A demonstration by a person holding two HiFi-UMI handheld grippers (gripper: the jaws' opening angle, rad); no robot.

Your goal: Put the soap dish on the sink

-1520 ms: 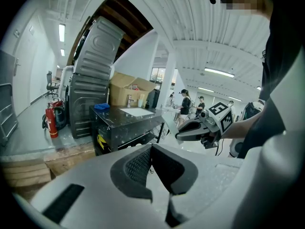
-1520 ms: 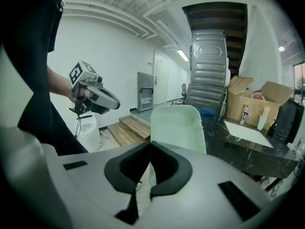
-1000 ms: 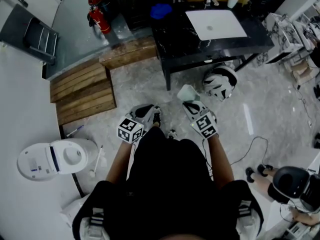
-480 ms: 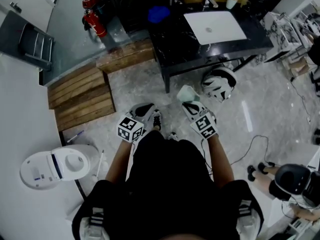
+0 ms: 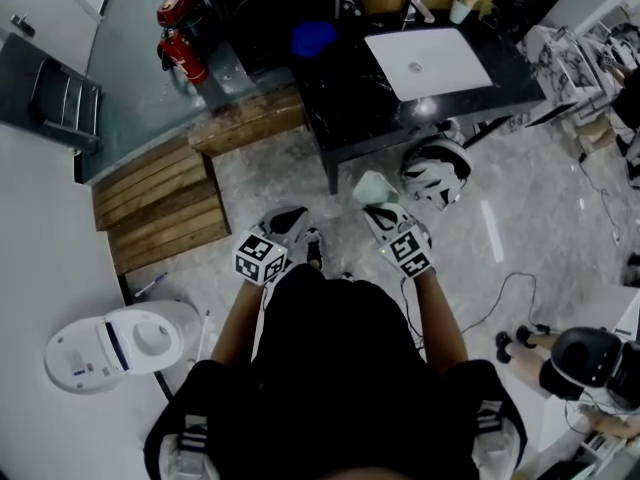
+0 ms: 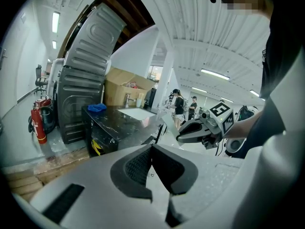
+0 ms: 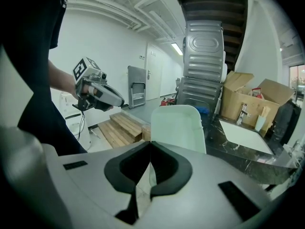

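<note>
Right gripper view: the soap dish [image 7: 180,123] is pale green and stands on edge. Your right gripper [image 7: 150,146] is clamped on its lower rim. The dish is in the air, short of the black table [image 7: 238,162]. The white sink [image 7: 244,136] is set in the table top beyond it, to the right. Head view agrees: the dish juts forward from the right gripper over the floor, well apart from the sink.

Left gripper [image 6: 152,146]: jaws pressed together with nothing between them. You're holding it out in front, beside the right one.

Step, my read: carry phase. The grasp is done and placement hasn't started. Next move calls for closing the gap to the table and turning the dish from on-edge to flat. Then set it down on the sink's rim near the faucet [image 7: 244,112] and release. The hold is only at the rim, so the dish could pivot as you tilt it.

Around it: a blue cloth [image 5: 313,38] lies on the table's left end and a cup [image 5: 461,6] stands behind the sink. A white helmet-like object [image 5: 437,168] sits on the floor at the table front, so watch your feet.

Hard to make out:
- The gripper body covers the dish's lower part, so I can't tell how deep the rim sits in the jaws.
- I can't tell which face of the dish is toward the camera.
- The flat space round the sink is too small to judge from the head view.
</note>
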